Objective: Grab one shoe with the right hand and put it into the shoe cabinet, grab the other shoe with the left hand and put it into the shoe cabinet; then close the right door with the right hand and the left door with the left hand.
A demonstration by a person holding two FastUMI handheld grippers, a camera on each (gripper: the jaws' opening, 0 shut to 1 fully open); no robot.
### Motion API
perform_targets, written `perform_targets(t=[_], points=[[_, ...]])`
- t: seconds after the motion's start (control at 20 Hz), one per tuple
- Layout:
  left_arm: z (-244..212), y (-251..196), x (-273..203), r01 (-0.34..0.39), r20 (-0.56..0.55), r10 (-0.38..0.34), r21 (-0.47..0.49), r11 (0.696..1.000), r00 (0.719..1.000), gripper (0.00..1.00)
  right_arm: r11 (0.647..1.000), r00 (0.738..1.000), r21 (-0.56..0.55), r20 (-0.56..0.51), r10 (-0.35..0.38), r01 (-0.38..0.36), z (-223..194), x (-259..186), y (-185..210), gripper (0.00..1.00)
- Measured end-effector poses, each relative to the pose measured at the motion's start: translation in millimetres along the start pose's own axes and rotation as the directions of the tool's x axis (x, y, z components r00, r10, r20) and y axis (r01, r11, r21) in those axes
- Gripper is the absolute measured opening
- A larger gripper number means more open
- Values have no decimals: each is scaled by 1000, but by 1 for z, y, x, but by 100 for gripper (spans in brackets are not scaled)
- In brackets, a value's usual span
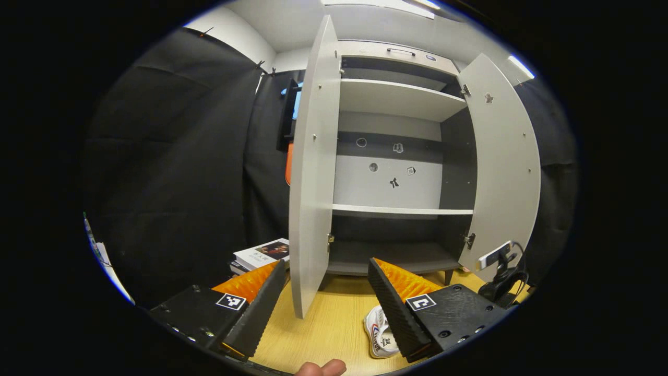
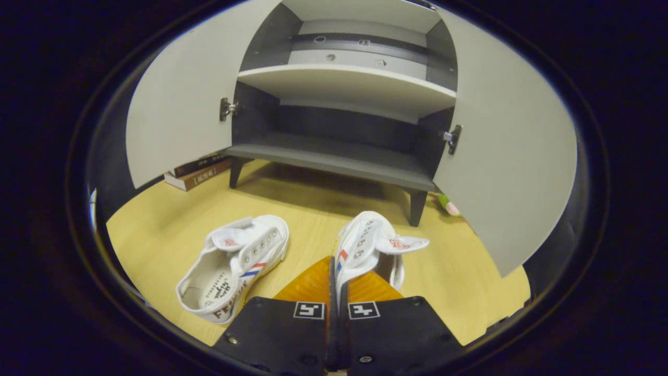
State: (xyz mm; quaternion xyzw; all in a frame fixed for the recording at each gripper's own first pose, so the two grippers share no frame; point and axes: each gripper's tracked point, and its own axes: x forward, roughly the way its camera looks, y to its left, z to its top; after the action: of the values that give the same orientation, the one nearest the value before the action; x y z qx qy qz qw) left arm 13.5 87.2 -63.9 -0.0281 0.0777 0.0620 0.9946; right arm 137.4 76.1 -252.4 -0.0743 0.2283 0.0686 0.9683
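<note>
Shoes: one white shoe [image 2: 365, 245] pinched at its side wall in my right gripper [image 2: 334, 277], on the floor [image 2: 156, 230]; second shoe [image 2: 235, 266] lying beside it. Shoe cabinet [image 2: 334, 156]: both doors open. My left gripper [image 1: 326, 292]: wide apart, holding nothing.

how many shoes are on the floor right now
2. One white canvas sneaker lies on the wooden floor to the left in the right gripper view; the other white sneaker is clamped at its edge by the right tongs. The cabinet's visible shelves hold none.
</note>
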Motion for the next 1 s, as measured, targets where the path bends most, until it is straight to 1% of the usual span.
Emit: perform_targets(t=[0.2, 0.4, 0.5, 0.55, 0.65, 0.75, 0.85, 1.0], points=[[3, -24, -1, 42, 27, -42, 9, 999, 999, 95, 1000, 993, -26, 116, 11, -8, 78, -35, -13, 4], [9, -46, -9, 81, 61, -81, 5, 997, 995, 95, 999, 970, -38, 241, 37, -29, 175, -59, -18, 3], [7, -52, -10, 93, 60, -94, 6, 996, 994, 95, 999, 961, -39, 273, 47, -38, 227, -59, -19, 3], [7, -55, -11, 98, 61, -98, 5, 995, 993, 95, 998, 958, -34, 283, 54, -46, 252, -54, -21, 4], [7, -61, -15, 109, 58, -109, 0, 994, 992, 95, 998, 961, -29, 270, 67, -62, 291, -35, -24, 3], [11, -61, -17, 105, 79, -106, 6, 994, 991, 95, 998, 970, -35, 236, 56, -49, 324, -5, -33, 4], [12, -59, -18, 100, 85, -101, 19, 995, 991, 95, 999, 983, -46, 181, 27, -19, 343, 33, -43, 4], [12, -51, -17, 82, 86, -85, 39, 996, 993, 95, 999, 997, -35, 81, -9, 12, 355, 86, -51, 4]])
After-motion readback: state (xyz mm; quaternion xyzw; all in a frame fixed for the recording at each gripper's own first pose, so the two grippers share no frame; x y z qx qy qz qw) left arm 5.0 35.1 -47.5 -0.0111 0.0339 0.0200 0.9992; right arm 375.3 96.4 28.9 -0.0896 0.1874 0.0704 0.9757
